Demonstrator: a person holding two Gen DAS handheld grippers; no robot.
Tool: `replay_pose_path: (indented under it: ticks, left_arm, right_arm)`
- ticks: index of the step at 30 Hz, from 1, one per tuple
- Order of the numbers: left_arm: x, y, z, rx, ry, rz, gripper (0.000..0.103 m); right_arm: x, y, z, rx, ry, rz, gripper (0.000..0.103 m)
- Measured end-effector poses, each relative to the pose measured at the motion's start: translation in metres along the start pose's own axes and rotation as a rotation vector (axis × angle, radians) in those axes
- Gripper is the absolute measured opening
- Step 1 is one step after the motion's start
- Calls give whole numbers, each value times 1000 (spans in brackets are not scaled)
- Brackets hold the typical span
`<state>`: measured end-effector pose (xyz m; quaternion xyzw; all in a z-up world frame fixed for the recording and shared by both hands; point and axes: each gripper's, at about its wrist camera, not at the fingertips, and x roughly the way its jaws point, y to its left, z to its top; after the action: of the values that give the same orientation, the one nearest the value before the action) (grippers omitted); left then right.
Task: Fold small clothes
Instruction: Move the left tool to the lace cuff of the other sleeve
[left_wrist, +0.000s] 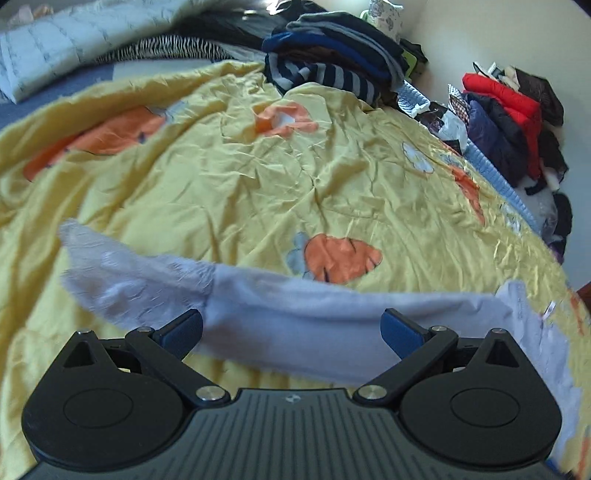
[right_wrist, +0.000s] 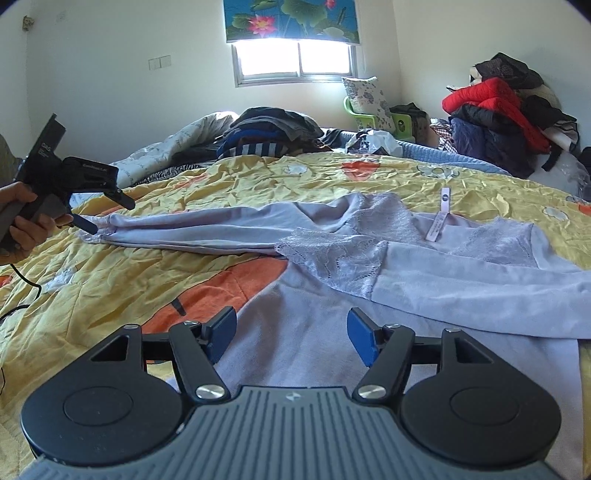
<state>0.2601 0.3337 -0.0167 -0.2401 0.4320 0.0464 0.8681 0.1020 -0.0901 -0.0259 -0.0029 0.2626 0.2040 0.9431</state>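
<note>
A lavender long-sleeved top (right_wrist: 424, 280) with lace panels and a white tag (right_wrist: 439, 221) lies spread on the yellow quilt (right_wrist: 110, 280). One sleeve (right_wrist: 207, 225) stretches out to the left. A person's hand holds my left gripper (right_wrist: 110, 217) at that sleeve's cuff. In the left wrist view its jaws stand wide open, and the sleeve (left_wrist: 295, 325) runs across between the fingers without being pinched. My right gripper (right_wrist: 291, 334) hovers open over the top's body, nothing between its blue pads (right_wrist: 364, 339).
A stack of folded dark and striped clothes (right_wrist: 269, 133) sits at the far side of the bed. A heap with a red jacket (right_wrist: 495, 99) rises at the right by the wall. A black cable (right_wrist: 22, 280) trails over the quilt at the left.
</note>
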Motion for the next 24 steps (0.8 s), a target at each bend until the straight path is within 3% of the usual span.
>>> replay_pose_path:
  ticks: [4, 7, 9, 13, 18, 21, 24]
  left_arm:
    - [21, 13, 26, -137, -3, -86, 103]
    - [13, 26, 42, -229, -95, -115, 103]
    - [1, 33, 48, -268, -155, -92, 103]
    - [-16, 32, 35, -199, -156, 13, 103]
    - [-28, 5, -20, 4, -117, 178, 103]
    - [-23, -4, -52, 18, -89, 180, 103]
    - [-19, -7, -69, -43, -114, 135, 103]
  right_arm:
    - [-4, -7, -4, 21, 6, -17, 67]
    - [-5, -10, -7, 34, 8, -23, 67]
    - [-5, -11, -8, 38, 12, -21, 67]
    - [-5, -9, -9, 37, 7, -5, 67]
    - [-1, 2, -10, 16, 8, 28, 67]
    - [1, 7, -12, 6, 12, 38, 67]
    - [0, 9, -13, 1, 15, 39, 67]
